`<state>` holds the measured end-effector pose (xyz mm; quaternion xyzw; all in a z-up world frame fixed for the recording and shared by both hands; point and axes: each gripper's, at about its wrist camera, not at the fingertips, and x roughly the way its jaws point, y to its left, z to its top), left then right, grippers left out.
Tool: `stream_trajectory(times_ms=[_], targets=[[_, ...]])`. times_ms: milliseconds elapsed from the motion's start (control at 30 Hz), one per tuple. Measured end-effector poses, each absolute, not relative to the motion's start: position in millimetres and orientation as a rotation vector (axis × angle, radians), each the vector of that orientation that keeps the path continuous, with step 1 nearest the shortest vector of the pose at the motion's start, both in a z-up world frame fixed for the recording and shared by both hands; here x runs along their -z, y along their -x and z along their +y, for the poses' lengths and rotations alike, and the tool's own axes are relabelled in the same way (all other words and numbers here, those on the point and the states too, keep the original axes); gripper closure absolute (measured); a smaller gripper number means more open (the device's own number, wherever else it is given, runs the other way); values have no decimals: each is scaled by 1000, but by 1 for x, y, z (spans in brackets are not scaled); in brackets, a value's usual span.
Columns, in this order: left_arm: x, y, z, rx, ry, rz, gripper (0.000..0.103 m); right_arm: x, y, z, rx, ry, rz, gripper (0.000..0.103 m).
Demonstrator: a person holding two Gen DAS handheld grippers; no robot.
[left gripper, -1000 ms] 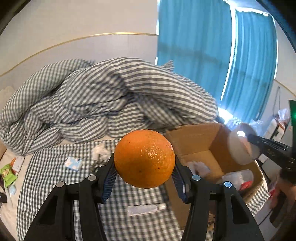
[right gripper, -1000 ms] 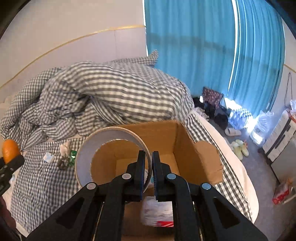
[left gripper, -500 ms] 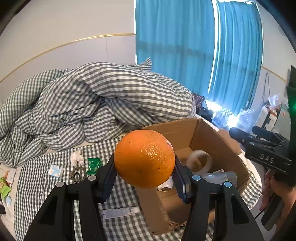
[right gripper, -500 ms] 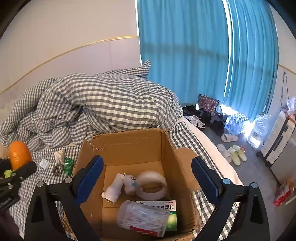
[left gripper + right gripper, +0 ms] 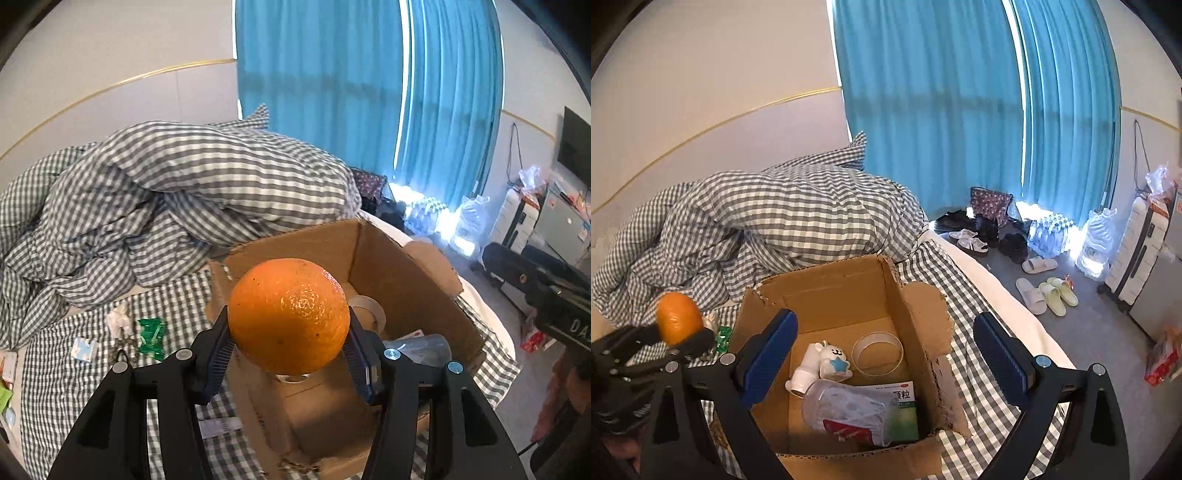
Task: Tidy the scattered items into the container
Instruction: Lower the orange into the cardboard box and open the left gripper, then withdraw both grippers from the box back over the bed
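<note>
My left gripper (image 5: 289, 349) is shut on an orange (image 5: 289, 314) and holds it in the air at the left edge of the open cardboard box (image 5: 402, 266) on the checked bed. In the right wrist view the orange (image 5: 679, 317) shows left of the box (image 5: 834, 284). My right gripper (image 5: 882, 356) is wide open and empty above the box. Inside the box lie a tape ring (image 5: 877, 353), a white toy with a blue star (image 5: 827, 363), a clear plastic container (image 5: 849, 410) and a green-and-white medicine box (image 5: 905, 406).
A crumpled checked duvet (image 5: 166, 192) is piled behind the box. A green packet (image 5: 151, 334), a white wad (image 5: 118, 317), a small blue-white packet (image 5: 84, 349) and a white strip (image 5: 219, 426) lie on the sheet left of the box. Shoes and slippers (image 5: 1034, 291) cover the floor at right.
My right gripper let go of the tape ring, which now lies in the box, and opened wide and drew back. My left gripper carried the orange right, up to the box.
</note>
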<state>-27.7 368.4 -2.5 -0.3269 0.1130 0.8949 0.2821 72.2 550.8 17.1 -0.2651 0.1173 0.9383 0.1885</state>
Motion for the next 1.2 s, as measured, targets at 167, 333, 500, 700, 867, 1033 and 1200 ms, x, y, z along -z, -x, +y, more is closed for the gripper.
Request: stream_trajectory(times_ms=[167, 333, 500, 700, 867, 1033, 1200], targets=[[8, 21, 378, -2372, 876, 337, 46, -15, -74, 558, -2643, 753, 366, 7], [9, 21, 375, -2367, 873, 334, 44, -12, -76, 558, -2645, 744, 384, 7], [1, 13, 371, -2381, 802, 355, 30, -12, -72, 553, -2665, 742, 384, 7], [-12, 12, 362, -2402, 755, 336, 22, -17, -70, 542, -2684, 728, 369, 7], [-17, 16, 343, -2427, 752, 297, 11, -23, -65, 529, -2692, 724, 348, 7], [-18, 19, 314, -2459, 742, 288, 8, -23, -53, 510, -2700, 758, 320, 6], [-15, 27, 266, -2534, 762, 263, 0, -18, -41, 481, -2717, 765, 286, 1]])
